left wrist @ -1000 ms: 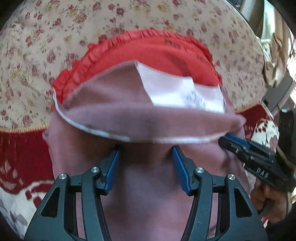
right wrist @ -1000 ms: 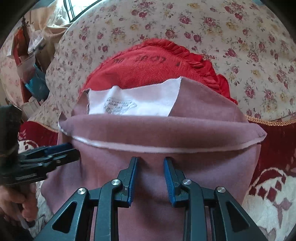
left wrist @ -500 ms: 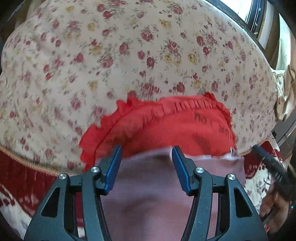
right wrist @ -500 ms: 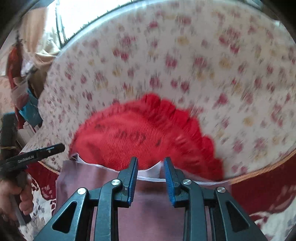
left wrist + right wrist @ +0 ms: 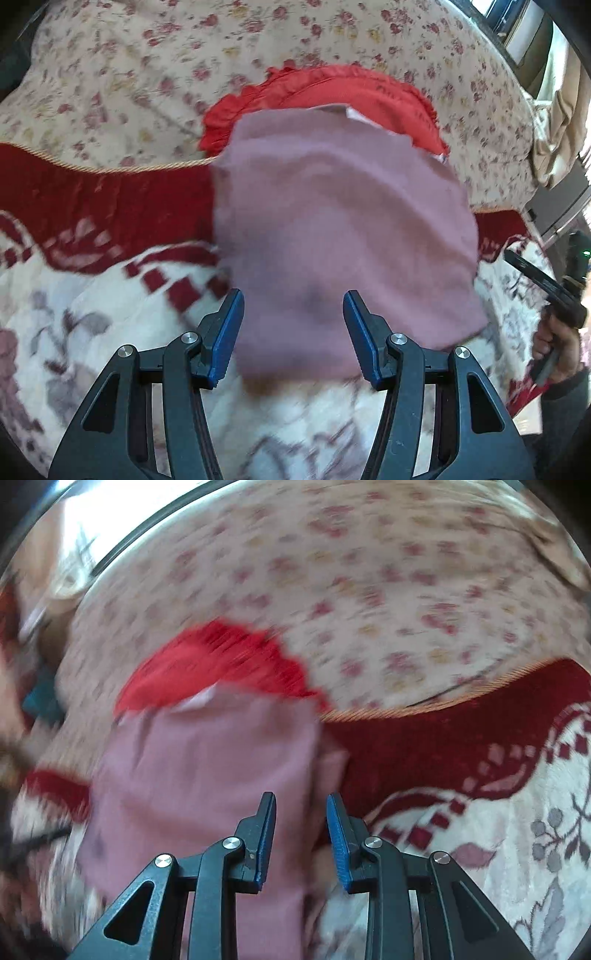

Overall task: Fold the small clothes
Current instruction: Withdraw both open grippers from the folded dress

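Two open claws, folded cloth just ahead

Both claws are spread and hold nothing. The mauve garment (image 5: 343, 229) lies folded on the patterned blanket (image 5: 92, 306), its far edge overlapping the red frilled garment (image 5: 354, 92). It sits dead ahead of the left claw (image 5: 293, 332), long axis running away from it. The right claw (image 5: 301, 838) straddles its right edge.
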`<state>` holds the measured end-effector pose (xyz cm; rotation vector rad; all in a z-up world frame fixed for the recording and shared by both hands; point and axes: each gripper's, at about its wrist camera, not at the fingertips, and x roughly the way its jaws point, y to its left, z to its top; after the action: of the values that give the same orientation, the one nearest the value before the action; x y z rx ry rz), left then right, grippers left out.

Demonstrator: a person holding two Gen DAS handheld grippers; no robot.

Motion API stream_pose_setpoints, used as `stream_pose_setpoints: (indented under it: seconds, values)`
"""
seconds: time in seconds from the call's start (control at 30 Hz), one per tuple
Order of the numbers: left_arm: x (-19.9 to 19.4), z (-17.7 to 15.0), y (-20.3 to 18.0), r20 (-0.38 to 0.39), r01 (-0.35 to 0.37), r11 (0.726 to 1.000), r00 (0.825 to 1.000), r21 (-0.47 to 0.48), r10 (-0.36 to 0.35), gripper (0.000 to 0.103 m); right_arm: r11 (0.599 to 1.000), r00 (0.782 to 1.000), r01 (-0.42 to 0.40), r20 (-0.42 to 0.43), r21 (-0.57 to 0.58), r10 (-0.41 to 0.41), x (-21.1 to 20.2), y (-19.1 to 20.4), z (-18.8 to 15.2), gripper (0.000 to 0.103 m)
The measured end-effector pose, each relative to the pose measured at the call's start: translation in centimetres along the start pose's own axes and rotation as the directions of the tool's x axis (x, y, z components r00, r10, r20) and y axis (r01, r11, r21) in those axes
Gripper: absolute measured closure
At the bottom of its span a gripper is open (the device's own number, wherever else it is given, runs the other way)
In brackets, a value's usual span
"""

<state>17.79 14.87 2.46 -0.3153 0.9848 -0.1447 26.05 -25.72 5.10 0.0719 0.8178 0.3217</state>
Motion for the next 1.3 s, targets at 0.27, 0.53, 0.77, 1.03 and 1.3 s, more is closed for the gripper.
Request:
stream_pose_setpoints:
  seconds: [0.27, 0.53, 0.77, 1.03, 1.3]
  values:
    - [3.1, -1.9, -1.4, -0.071, 0.024, 0.999, 0.997, -0.024, -0.025, 0.047, 0.983, 0.986, -0.083, -0.154, -0.163, 0.057, 1.0, 4.3, -5.8, 0.076]
    - [2.2, -2.9, 1.5, -0.086, -0.042, 0.994, 0.996, -0.100, 0.034, 0.046, 0.976, 0.960, -0.028, -0.277, -0.217, -0.034, 2.5, 2.2, -8.9, 0.076]
    - [-0.3, -4.0, 0.0, -0.014, -0.115, 0.993, 0.993, 0.010, 0.115, 0.046, 0.997, 0.988, 0.002, -0.155, -0.078, -0.014, -3.3, -1.5, -9.2, 0.076]
    - [3.7, -6.4, -1.6, -0.153, -0.220, 0.958, 0.956, 0.186, 0.249, 0.041, 0.975, 0.974, -0.050, -0.229, -0.217, -0.001, -2.4, 1.1, -11.1, 0.075]
    - [2.2, -5.2, 3.2, -0.154, -0.036, 0.984, 0.988, -0.175, 0.008, 0.039, 0.983, 0.984, -0.078, -0.169, -0.166, 0.050, -2.5, 1.5, -9.3, 0.075]
